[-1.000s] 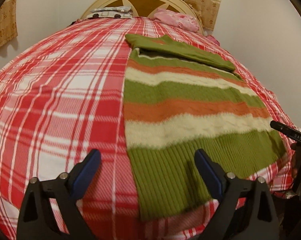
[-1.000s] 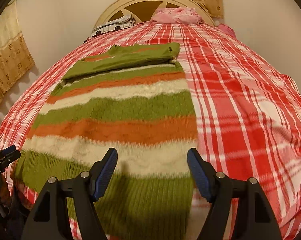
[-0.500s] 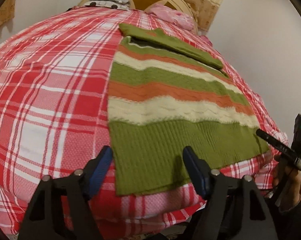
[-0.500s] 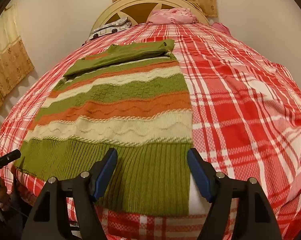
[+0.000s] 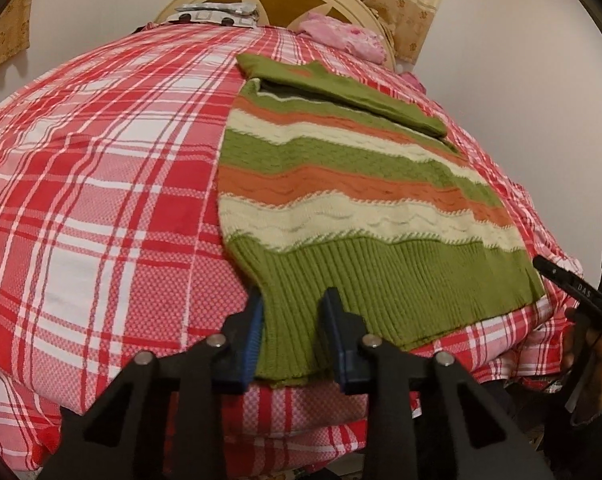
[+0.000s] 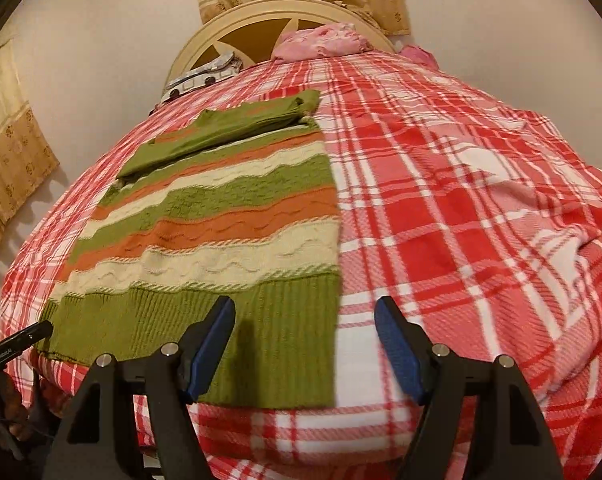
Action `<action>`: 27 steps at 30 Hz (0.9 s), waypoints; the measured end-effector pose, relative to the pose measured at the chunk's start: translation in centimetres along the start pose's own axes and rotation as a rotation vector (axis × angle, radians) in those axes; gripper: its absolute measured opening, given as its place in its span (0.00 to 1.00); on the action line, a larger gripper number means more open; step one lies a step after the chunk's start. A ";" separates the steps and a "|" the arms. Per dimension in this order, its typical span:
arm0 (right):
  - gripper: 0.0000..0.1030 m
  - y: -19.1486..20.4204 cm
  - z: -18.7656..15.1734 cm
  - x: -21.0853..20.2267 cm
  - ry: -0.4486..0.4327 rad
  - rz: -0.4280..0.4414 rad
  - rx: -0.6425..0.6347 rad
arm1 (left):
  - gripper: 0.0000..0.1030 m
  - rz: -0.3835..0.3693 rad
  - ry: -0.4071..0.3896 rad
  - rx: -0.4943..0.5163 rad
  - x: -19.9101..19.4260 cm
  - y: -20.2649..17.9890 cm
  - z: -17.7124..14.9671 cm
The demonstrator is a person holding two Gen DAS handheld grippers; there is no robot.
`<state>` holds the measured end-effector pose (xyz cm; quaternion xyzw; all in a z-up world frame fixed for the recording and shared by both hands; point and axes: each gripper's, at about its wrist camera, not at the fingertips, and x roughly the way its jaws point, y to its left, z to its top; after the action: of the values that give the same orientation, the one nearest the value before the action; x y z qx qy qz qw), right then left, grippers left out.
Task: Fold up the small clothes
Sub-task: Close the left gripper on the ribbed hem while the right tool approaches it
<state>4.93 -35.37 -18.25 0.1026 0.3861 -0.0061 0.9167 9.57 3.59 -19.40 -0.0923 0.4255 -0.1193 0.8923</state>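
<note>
Item in hand: one striped sweater point(image 5: 353, 200), knitted in green, orange and cream bands, lying flat on the red plaid bedspread point(image 5: 101, 200) with its ribbed green hem point(image 5: 401, 280) at the near edge of the bed and its far end toward the headboard point(image 6: 269, 20). Condition of the fold: a green sleeve point(image 5: 341, 92) is already laid across the top of the body, so the narrowing step appears done at that end; the body itself lies at full length, so you have the lengthwise fold yet to make. Your left gripper point(image 5: 291, 340) has its blue pads point(image 5: 254, 336) drawn in close on the hem's near left corner, the knit bunched up between them; judged a firm pinch on the ribbing. Your right gripper point(image 6: 305, 348) stands wide apart and holds nothing: its left pad point(image 6: 213, 344) sits over the hem near the right corner, its right pad point(image 6: 397, 352) over bare bedspread, so the sweater's right edge runs between the jaws. Whether they touch the cloth cannot be told. Remaining, by estimate: bring your right jaws together on that corner, lift both corners, carry the hem up toward the folded sleeve, then smooth or fold again. Other stock on the bed: a pink cloth point(image 6: 321, 40) and a patterned bundle point(image 6: 201, 76) by the headboard, well apart from the sweater.
</note>
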 end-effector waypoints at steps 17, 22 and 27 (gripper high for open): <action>0.52 1.8 -0.7 0.4 0.051 0.070 -0.032 | 0.65 -0.045 -0.018 0.032 0.7 -0.9 0.0; 0.51 1.3 -0.8 0.3 0.033 0.052 0.001 | 0.50 -0.050 -0.028 0.026 0.7 -0.3 0.0; 0.25 1.8 -0.9 0.5 0.076 0.150 0.005 | 0.26 -0.070 -0.019 -0.017 0.7 0.7 0.1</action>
<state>4.84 -33.41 -18.88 0.1337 0.4117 0.0655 0.8991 10.15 4.08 -20.07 -0.1160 0.4146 -0.1459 0.8907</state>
